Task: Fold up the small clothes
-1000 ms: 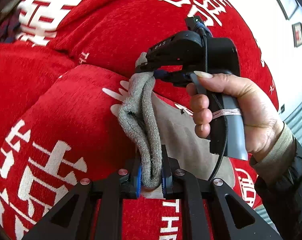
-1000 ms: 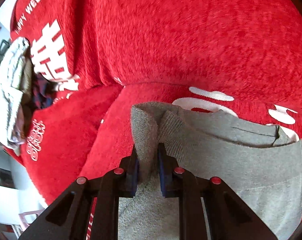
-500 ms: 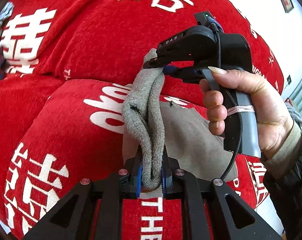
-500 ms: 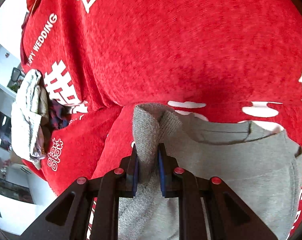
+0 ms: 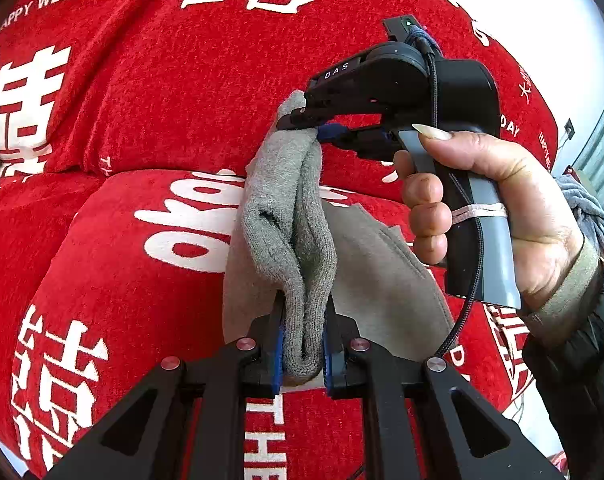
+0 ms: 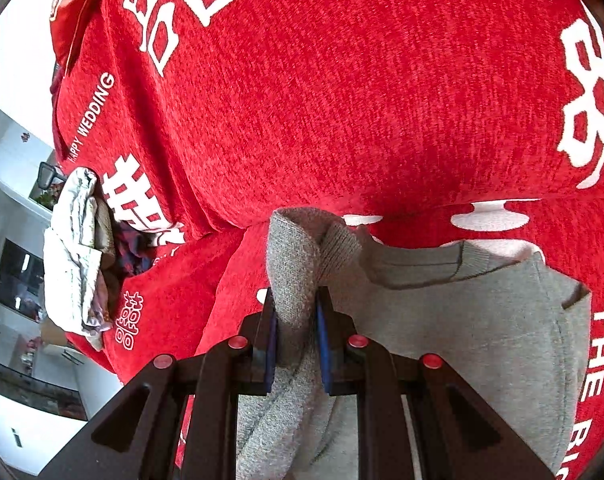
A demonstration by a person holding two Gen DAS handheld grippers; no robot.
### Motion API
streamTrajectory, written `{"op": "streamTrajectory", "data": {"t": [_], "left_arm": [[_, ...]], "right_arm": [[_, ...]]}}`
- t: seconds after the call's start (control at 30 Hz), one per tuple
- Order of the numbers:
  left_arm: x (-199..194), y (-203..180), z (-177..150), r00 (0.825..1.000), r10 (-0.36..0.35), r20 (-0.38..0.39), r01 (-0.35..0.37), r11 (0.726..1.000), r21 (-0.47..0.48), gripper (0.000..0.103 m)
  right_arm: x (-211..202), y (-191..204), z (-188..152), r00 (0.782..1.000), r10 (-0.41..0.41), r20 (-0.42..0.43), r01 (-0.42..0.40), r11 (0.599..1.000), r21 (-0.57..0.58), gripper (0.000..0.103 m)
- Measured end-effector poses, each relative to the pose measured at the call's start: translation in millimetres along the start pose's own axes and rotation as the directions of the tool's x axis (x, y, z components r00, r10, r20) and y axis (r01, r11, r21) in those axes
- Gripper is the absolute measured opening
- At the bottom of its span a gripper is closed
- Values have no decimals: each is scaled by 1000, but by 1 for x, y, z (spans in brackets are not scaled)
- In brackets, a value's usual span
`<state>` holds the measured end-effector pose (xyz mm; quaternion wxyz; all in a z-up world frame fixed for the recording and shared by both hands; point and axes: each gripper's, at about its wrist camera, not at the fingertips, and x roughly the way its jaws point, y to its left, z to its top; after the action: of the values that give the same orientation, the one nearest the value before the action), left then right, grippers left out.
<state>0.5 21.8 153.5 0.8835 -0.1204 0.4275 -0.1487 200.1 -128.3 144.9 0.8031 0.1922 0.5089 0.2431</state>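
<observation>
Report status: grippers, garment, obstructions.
Left gripper and right gripper shut on grey knit garment, edge bunched between them over red sofa cover. Nothing obstructing.

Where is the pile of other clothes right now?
In the right wrist view, the pile of other clothes sits at the far left, on the edge of the red sofa cover, well left of the grey garment held by the right gripper.

Small grey knit garment (image 5: 297, 240), edge bunched into a raised fold running from 6 to 12 o'clock, remainder lying flat toward 4 o'clock.
</observation>
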Motion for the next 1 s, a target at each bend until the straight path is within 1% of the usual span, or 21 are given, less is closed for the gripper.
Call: {"op": "streamTrajectory", "data": {"t": [0.2, 0.5, 0.83, 1.0], "left_arm": [[-1, -6, 5, 1000, -12, 1, 12, 1000, 3, 16], [-2, -28, 7, 1000, -22, -1, 22, 999, 47, 16], [4, -50, 11, 1000, -29, -10, 30, 997, 74, 16], [7, -60, 12, 999, -31, -16, 32, 996, 83, 16]], "right_arm": [[-9, -8, 2, 1000, 7, 12, -7, 1000, 11, 18], [-22, -19, 7, 999, 21, 26, -21, 1000, 18, 18], [-35, -41, 8, 999, 14, 35, -15, 999, 34, 18], [-40, -45, 9, 999, 14, 34, -15, 1000, 21, 18]]}}
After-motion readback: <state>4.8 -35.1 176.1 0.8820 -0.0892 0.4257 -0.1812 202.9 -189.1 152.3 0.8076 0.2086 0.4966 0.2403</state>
